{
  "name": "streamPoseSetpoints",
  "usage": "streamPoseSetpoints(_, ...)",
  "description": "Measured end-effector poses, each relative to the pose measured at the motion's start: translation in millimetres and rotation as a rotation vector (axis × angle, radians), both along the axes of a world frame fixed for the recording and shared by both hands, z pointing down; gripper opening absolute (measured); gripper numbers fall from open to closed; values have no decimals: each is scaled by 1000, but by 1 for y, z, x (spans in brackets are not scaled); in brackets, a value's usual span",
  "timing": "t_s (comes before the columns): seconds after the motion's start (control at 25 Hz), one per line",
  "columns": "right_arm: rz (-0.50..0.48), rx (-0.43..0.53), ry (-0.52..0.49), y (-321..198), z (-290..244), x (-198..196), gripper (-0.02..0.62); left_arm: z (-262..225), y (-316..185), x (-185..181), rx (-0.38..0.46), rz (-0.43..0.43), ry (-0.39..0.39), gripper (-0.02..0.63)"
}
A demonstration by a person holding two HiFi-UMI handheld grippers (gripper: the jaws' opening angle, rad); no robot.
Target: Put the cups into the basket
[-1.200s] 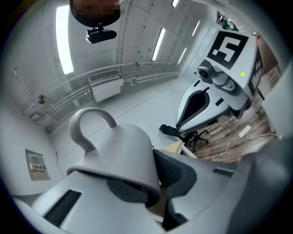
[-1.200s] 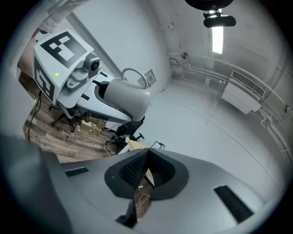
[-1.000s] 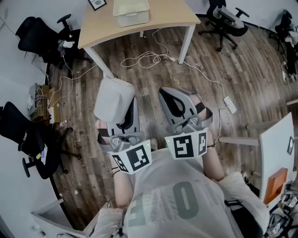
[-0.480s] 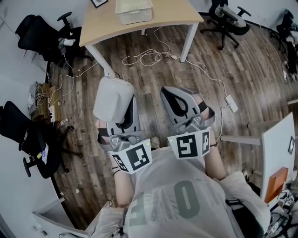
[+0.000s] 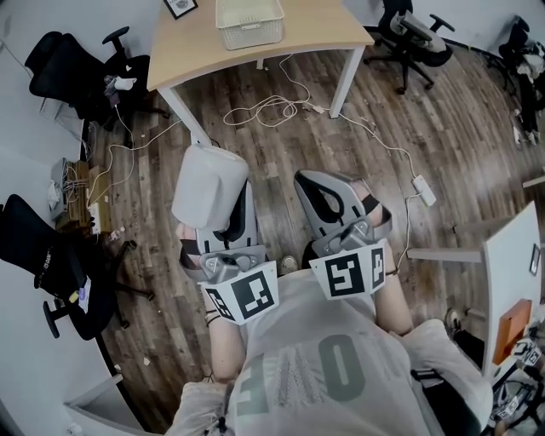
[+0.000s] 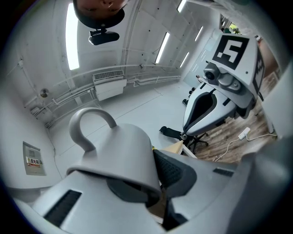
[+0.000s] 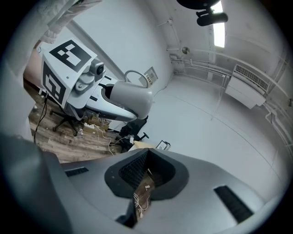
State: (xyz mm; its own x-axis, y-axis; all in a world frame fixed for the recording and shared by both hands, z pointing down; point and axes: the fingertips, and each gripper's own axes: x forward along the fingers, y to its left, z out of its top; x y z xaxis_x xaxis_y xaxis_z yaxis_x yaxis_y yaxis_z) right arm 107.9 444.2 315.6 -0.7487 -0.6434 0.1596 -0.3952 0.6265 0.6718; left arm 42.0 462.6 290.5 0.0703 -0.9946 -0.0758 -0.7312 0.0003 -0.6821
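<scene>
A pale grey cup (image 5: 209,183) with a loop handle (image 6: 89,122) is clamped by its rim in my left gripper (image 5: 232,228), held out in front of me above the wooden floor. In the left gripper view the cup (image 6: 116,157) fills the space between the jaws. My right gripper (image 5: 319,189) is level with it on the right, its jaws closed together with nothing in them; the right gripper view shows its fingertips (image 7: 137,167) meeting. The white basket (image 5: 249,21) stands on the wooden table (image 5: 306,34) far ahead.
White cables (image 5: 268,109) and a power strip (image 5: 423,191) lie on the floor between me and the table. Black office chairs (image 5: 64,64) stand at the left and at the back right (image 5: 409,38). A white table corner (image 5: 511,272) is on my right.
The table and basket have slid slightly lower in the head view, more of the basket showing. Both grippers keep the same pose, the cup still in the left one.
</scene>
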Motion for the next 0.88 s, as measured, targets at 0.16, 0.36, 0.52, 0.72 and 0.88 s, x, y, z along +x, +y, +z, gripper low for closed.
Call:
streamPoseSetpoints(0.16, 26, -6, 0, 1, 3, -8, -2, 5, -3, -9, -6, 27, 6, 54)
streamPoseSetpoints(0.36, 52, -36, -4, -14, 4, -11, -2, 0, -20, -16, 4, 49, 11, 54)
streamPoseSetpoints(0.52, 63, -29, 22, -39, 11, -15, -2, 6, -43, -19, -6, 57, 24, 55)
streamPoseSetpoints(0.72, 44, -24, 44, -78, 17, -29, -2, 16, -82, -29, -26, 53, 20, 54)
streamPoseSetpoints(0.88, 39, -29, 61, -118, 17, -34, -2, 14, -121, -38, -25, 33, 32, 55)
